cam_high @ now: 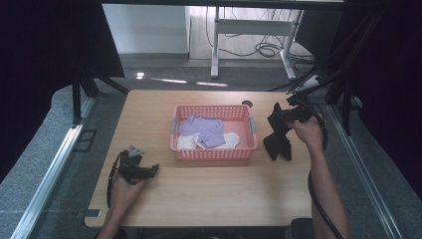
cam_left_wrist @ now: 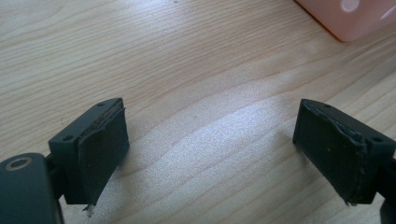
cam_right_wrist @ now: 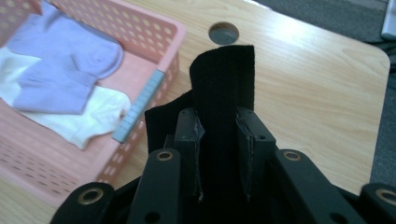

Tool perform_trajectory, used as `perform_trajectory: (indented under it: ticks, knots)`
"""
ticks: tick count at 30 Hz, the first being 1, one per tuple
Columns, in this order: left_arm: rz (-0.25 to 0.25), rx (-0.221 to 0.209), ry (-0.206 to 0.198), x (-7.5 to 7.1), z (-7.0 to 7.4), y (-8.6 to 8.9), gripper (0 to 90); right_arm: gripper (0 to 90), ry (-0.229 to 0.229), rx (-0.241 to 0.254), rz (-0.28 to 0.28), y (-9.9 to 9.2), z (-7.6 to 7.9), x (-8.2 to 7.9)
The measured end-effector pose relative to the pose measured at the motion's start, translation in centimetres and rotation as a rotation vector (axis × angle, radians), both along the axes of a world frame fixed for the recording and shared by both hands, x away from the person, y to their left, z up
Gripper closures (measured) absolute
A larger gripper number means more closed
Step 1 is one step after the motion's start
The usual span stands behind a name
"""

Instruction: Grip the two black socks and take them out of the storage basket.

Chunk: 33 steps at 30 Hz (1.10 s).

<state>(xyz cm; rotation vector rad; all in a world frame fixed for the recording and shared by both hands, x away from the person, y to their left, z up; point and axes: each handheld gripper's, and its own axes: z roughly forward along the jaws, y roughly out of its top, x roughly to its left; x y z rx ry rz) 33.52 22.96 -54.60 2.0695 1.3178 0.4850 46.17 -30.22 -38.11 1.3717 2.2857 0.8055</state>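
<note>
A pale wooden table [cam_high: 209,189] with rounded corners and visible grain is seen from above, a pink plastic basket [cam_high: 214,153] with perforated lattice walls set at its centre. Inside the basket, lavender socks [cam_high: 204,130] of soft knit are draped over white socks [cam_high: 230,140], the white pair lying toward the basket's 5 o'clock corner. At 3 o'clock from the basket, just beside its right wall, a black sock [cam_high: 276,137] is held off the table by the right gripper [cam_high: 287,115], its limp fabric hanging down in two lobes. In the right gripper view the jaws are shown clamped on the black sock's [cam_right_wrist: 223,93] ribbed cuff, which stands up as a flat band between the pads [cam_right_wrist: 243,140]; a round cable hole [cam_right_wrist: 223,33] in the tabletop is seen at 12 o'clock beyond it. At 8 o'clock from the basket, well apart from it, the left gripper [cam_high: 154,169] is held low over bare wood by the left hand [cam_high: 124,186]. In the left gripper view its jaws are spread wide with nothing between them, the worn rubber pads [cam_left_wrist: 103,154] frayed at their edges, and a rounded corner of the basket [cam_left_wrist: 348,18] is visible at 1 o'clock.
</note>
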Motion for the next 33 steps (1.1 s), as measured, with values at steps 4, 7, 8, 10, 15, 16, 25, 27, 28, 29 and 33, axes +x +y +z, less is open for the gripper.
perform_trajectory:
  ticks: [4,7,8,10,15,16,25,27,28,29,33]
  knots:
    - [0.000,0.000,0.000,0.0,0.0,0.0,10.0,72.4,0.010,-0.012,-0.017,-0.3,-1.3,0.2]
    - [0.000,0.001,0.000,0.0,0.0,0.0,10.0,71.9,0.010,-0.014,-0.017,-0.2,-2.5,0.4]
    - [0.000,0.000,-0.001,0.0,0.0,0.0,10.0,71.7,0.020,-0.016,-0.019,-0.1,-3.4,0.6]
    - [0.000,0.000,0.000,0.0,0.0,0.0,10.0,71.7,0.024,-0.015,-0.021,0.0,-4.0,0.7]
    - [0.000,0.002,0.002,0.0,0.0,0.0,10.0,71.2,0.057,-0.030,-0.032,0.2,-6.1,1.3]
    - [0.000,0.001,0.001,0.0,0.0,0.0,10.0,71.0,0.059,-0.040,-0.034,0.2,-6.6,1.4]
    - [-0.001,0.003,0.001,0.0,0.0,0.0,10.0,66.0,0.110,-0.067,-0.065,-0.1,-10.0,2.1]
    - [-0.001,0.003,0.001,0.0,0.0,0.0,10.0,65.3,0.123,-0.071,-0.067,-0.1,-10.5,2.1]
    - [0.000,0.003,0.001,0.0,0.0,0.0,10.0,63.3,0.133,-0.074,-0.063,-0.1,-10.9,2.1]
    - [-0.001,0.003,0.001,0.0,0.0,0.0,10.0,62.2,0.133,-0.073,-0.063,-0.1,-11.0,2.1]
    - [-0.001,0.003,0.001,0.0,0.0,0.0,10.0,57.3,0.130,-0.075,-0.065,-0.1,-10.7,2.0]
